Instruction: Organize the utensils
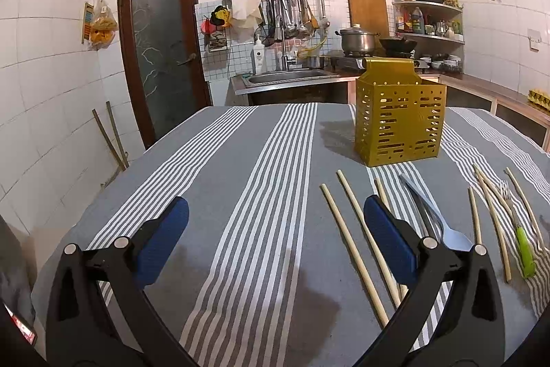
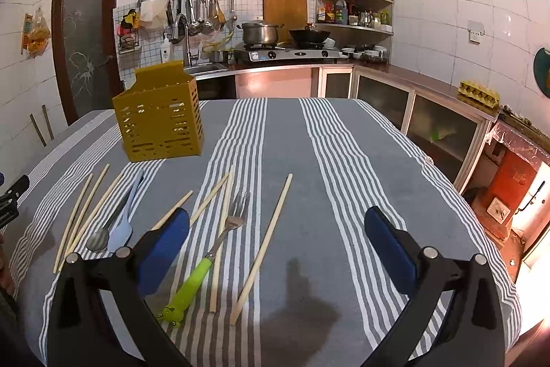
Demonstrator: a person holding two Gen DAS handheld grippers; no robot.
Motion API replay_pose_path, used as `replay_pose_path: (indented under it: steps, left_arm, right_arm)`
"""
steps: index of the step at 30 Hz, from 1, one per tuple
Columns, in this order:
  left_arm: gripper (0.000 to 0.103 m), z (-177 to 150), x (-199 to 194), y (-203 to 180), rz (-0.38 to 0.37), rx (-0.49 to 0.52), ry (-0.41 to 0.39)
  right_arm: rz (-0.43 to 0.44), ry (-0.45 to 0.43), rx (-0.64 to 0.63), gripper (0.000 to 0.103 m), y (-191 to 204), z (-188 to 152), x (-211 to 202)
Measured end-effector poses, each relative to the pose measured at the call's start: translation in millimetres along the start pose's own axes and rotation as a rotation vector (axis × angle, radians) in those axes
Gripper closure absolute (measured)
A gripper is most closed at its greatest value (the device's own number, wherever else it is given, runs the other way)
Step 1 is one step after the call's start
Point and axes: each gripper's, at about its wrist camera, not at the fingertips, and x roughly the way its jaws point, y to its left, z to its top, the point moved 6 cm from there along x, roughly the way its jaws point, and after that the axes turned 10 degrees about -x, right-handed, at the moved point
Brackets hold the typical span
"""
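Utensils all loose beside the yellow caddy point(image 2: 160, 117); both my left gripper point(image 1: 275, 239) and right gripper point(image 2: 276, 246) spread wide, empty (nothing started), so I'd grab the fork point(image 2: 209, 255) first.

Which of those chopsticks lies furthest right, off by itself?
The lone chopstick right of the green-handled fork; the other chopsticks lie left of that fork.
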Motion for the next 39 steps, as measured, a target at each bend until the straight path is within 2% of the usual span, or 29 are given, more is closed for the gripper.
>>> replay_pose_path:
  steps: [10, 20, 27, 33, 39]
  left_arm:
    - [0.005, -0.4, 3.9, -0.2, 0.003, 0.003, 0.018]
    - [0.005, -4.9, 21.1, -4.9, 0.008, 0.012, 0.082]
    - [0.005, 2.9, 32.1, -19.9, -0.015, 0.002, 0.108]
    - [0.005, 6.8, 38.3, -42.1, -0.042, 0.036, 0.090]
    - [0.005, 0.3, 61.6, -58.0, -0.060, 0.057, 0.160]
  right_arm:
    - [0.006, 0.022, 0.005, 0.004, -0.9, -1.3, 5.0]
    - [0.013, 0.050, -0.007, 0.004, 5.7, 1.8, 20.5]
    - [0.027, 0.065, -0.017, 0.005, 14.7, 10.6, 35.3]
    - [0.049, 0.131, -0.021, 0.021, 24.2, 12.0, 61.7]
    - [0.069, 0.208, -0.019, 0.032, 29.1, 7.0, 94.2]
